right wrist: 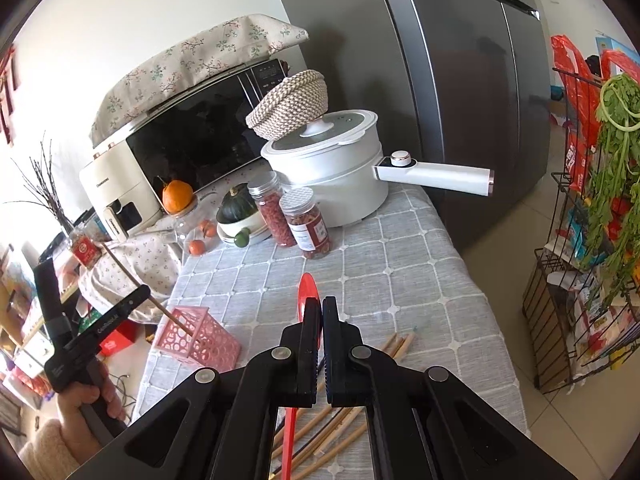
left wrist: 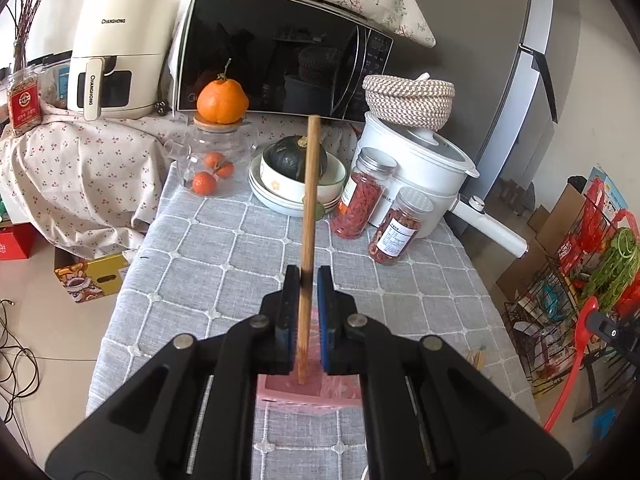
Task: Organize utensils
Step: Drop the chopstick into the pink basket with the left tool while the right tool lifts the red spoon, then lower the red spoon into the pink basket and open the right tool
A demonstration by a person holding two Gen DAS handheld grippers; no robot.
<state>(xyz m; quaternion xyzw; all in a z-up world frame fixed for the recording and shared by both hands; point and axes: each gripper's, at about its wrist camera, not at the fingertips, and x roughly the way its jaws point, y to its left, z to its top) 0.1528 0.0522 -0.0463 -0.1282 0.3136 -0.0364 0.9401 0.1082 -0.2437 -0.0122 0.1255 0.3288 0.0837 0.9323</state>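
Left gripper (left wrist: 308, 280) fingers pinch a light, stiff chopstick (left wrist: 311, 184) mid-shaft, tip below in the pink basket (left wrist: 304, 394); right gripper (right wrist: 321, 304) fingers pinch a thin, slippery red spoon (right wrist: 308, 290).

The lower end of the wooden chopstick (left wrist: 310, 216) is hidden inside the pink basket (left wrist: 308, 394), itself largely covered by the left gripper (left wrist: 308, 276). The loose chopsticks (right wrist: 320, 436) and the red spoon (right wrist: 307, 292) are partly masked at lower centre by the right gripper (right wrist: 321, 304).
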